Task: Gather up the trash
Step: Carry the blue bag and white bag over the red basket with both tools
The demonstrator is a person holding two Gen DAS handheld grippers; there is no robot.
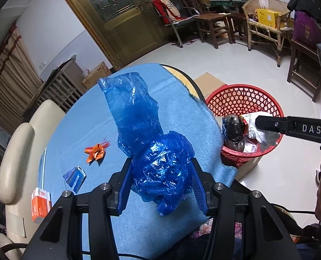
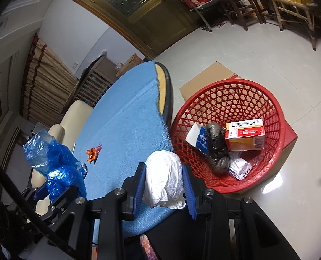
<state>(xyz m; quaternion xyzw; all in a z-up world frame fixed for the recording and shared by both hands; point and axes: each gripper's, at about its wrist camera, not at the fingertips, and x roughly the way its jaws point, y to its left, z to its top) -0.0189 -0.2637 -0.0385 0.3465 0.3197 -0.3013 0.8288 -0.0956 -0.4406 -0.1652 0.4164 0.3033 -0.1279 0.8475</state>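
Note:
My left gripper [image 1: 160, 166] is shut on a crumpled blue plastic bag [image 1: 147, 134] and holds it over the blue-clothed table [image 1: 84, 117]. The bag also shows in the right wrist view [image 2: 56, 164]. My right gripper [image 2: 163, 173] is shut on a crumpled white paper wad [image 2: 164, 179], at the table's right edge beside the red basket [image 2: 268, 99]. In the left wrist view the right gripper [image 1: 268, 124] sits over the red basket [image 1: 242, 95] with the wad [image 1: 260, 133]. An orange wrapper [image 1: 96, 151], a blue packet [image 1: 75, 177] and an orange box [image 1: 40, 205] lie on the table.
The basket holds a black bag [image 2: 216, 149], an orange-and-white box [image 2: 244, 134] and paper scraps, and stands on a cardboard box [image 2: 205, 80]. A cream chair [image 1: 15, 151] stands left of the table. Wooden chairs [image 1: 214, 26] and a wicker bench [image 1: 266, 28] stand far back.

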